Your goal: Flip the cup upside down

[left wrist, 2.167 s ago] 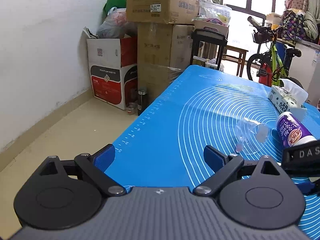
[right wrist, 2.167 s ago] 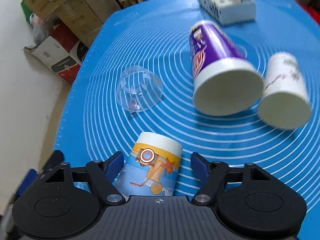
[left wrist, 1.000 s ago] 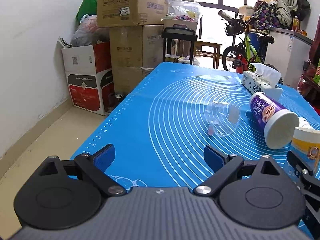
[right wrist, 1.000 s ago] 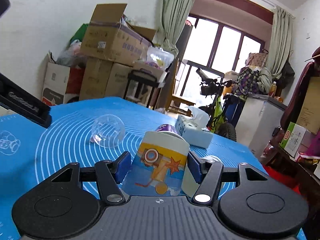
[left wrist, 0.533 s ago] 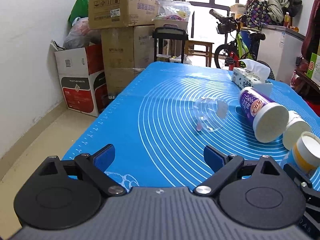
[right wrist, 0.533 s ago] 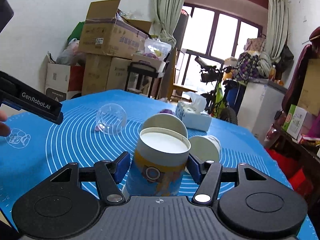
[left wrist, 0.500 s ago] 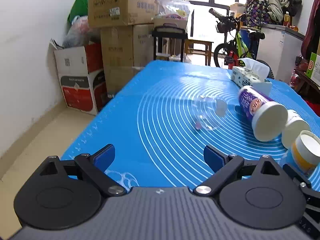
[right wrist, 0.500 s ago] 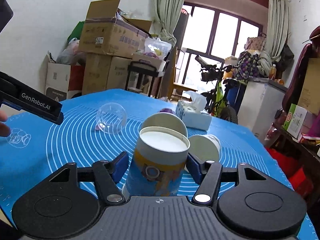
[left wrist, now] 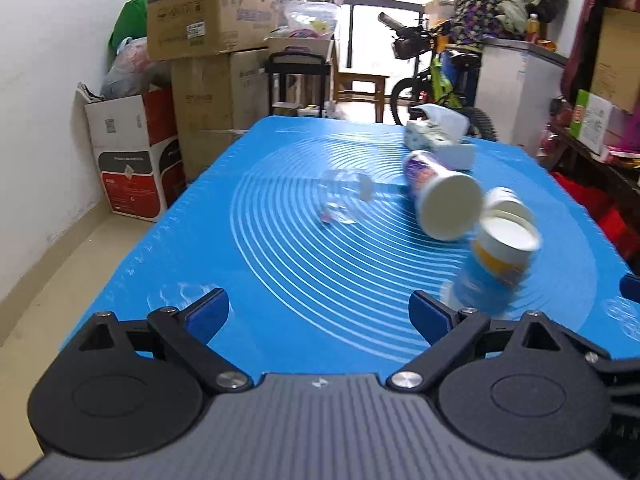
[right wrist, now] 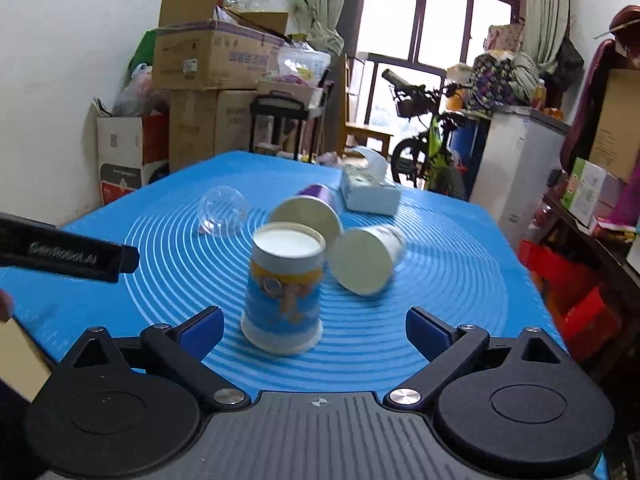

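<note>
A cluttered storeroom — stacked cardboard boxes, a parked bicycle by the window — frames a table under a blue mat printed with white rings. Near its front edge the printed paper cup stands mouth-down on the mat, its recessed white base facing up, which suggests the flip is done. The right gripper sits just behind it with its blue pads spread wide on either side, touching nothing; the left gripper is likewise splayed and empty over bare mat.

The cup looks light and thin-walled, likely to crush or skid under a hard pinch — any further hold is best taken gently across the mid-body, below the stiff base ring.

Just behind it lie a white cup and a purple cup on their sides, with a clear plastic cup to the left and a tissue box farther back. The crowding is all on the far side; open mat lies toward the camera and to the right, though the table edge is near there.
</note>
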Tool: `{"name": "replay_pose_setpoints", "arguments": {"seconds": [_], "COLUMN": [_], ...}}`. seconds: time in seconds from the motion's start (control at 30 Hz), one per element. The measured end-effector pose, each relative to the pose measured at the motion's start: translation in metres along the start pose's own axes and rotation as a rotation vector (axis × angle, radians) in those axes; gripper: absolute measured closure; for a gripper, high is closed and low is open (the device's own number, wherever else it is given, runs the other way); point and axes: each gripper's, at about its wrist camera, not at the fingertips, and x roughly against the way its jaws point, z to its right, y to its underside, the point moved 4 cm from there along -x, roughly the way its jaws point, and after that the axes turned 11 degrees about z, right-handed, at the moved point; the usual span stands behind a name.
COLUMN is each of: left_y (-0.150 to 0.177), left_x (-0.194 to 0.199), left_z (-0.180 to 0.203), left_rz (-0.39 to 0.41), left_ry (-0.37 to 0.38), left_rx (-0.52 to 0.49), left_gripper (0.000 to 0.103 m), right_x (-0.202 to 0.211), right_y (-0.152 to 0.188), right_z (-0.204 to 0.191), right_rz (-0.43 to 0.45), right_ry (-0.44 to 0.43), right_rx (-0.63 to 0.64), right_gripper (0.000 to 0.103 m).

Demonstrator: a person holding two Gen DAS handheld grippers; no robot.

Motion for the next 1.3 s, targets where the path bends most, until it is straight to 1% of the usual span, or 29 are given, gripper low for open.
{"name": "replay_pose_setpoints", "arguments": {"seconds": [0.1,0.2,0.33,0.5,0.7,0.87,1.3], "left_y": [0.007,0.016,0.023,0.028,0.029,0.029,0.03], "left_x": [0.017,0.031,0.044,0.054,0.059,0.063,0.064], "left_z": [0.005,0.008,0.013,0.017,0.022,0.027,0.03], "left_rz": [-0.01,-0.018,-0.008,-0.007,0.0,0.014,0.004], "left_ry": [0.012,0.009,0.0,0.021,0.036,0.038,0.043], "left_rx": [0.011,0.02,-0.024,-0.05,-0.063,-0.093,-0.089], "left_gripper": [0.006,0.006,0.006,0.006,0.006,0.006,0.006], "right_x": [0.02,0.037,0.055,0.068,0.077,0.081,0.079], "right_y": [0.002,0.004,0.011,0.018,0.023,0.025,0.024], "right_z": [0.01,0.019,0.027,0.031,0.029,0.03,0.03], "right_rz": [-0.01,-0.01,-0.018,-0.032,-0.044,-0.047,-0.053], "right_ry": [0.014,0.021,0.027,0.018,0.013,0.007,0.015], "right_rx": [-0.01,-0.019,-0.029,-0.058,-0.064,-0.078,-0.084], "right_gripper": [0.006,0.005,0.005,0.005,0.005,0.005,0.005]}}
